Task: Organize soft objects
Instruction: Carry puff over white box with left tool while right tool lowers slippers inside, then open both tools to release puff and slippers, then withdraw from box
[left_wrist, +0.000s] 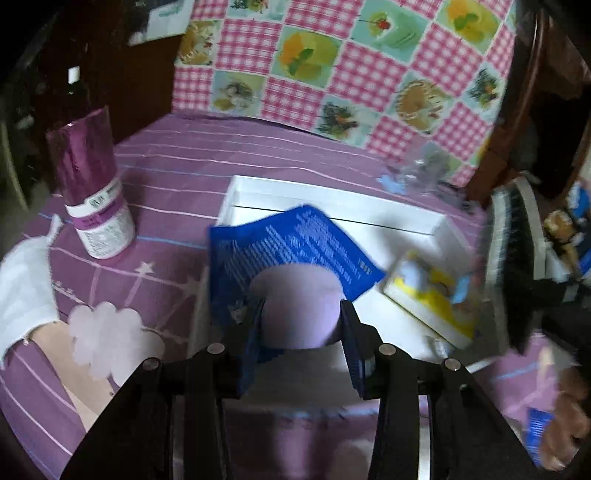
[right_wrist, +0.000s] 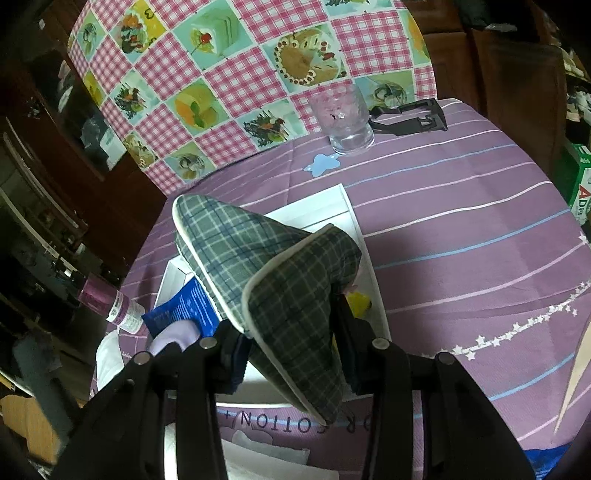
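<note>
My left gripper (left_wrist: 302, 319) is shut on a soft lilac pad (left_wrist: 295, 306) that comes with a blue printed pack card (left_wrist: 288, 247). It holds the pad over the near end of the white tray (left_wrist: 332, 210). In the right wrist view my right gripper (right_wrist: 291, 332) is shut on a grey-green plaid slipper (right_wrist: 258, 266) with white piping, held tilted above the white tray (right_wrist: 351, 214). The same blue pack (right_wrist: 184, 306) and lilac pad (right_wrist: 173, 338) show at the tray's left end. A yellow packet (left_wrist: 432, 295) lies in the tray. The plaid slipper (left_wrist: 509, 258) appears blurred at the right of the left wrist view.
A purple canister (left_wrist: 92, 184) stands on the striped purple cloth left of the tray. A clear glass (right_wrist: 343, 122) and a black clamp-like tool (right_wrist: 406, 118) sit at the back by the checked pink cloth (right_wrist: 240, 74). White fabric (left_wrist: 22, 288) lies at the left edge.
</note>
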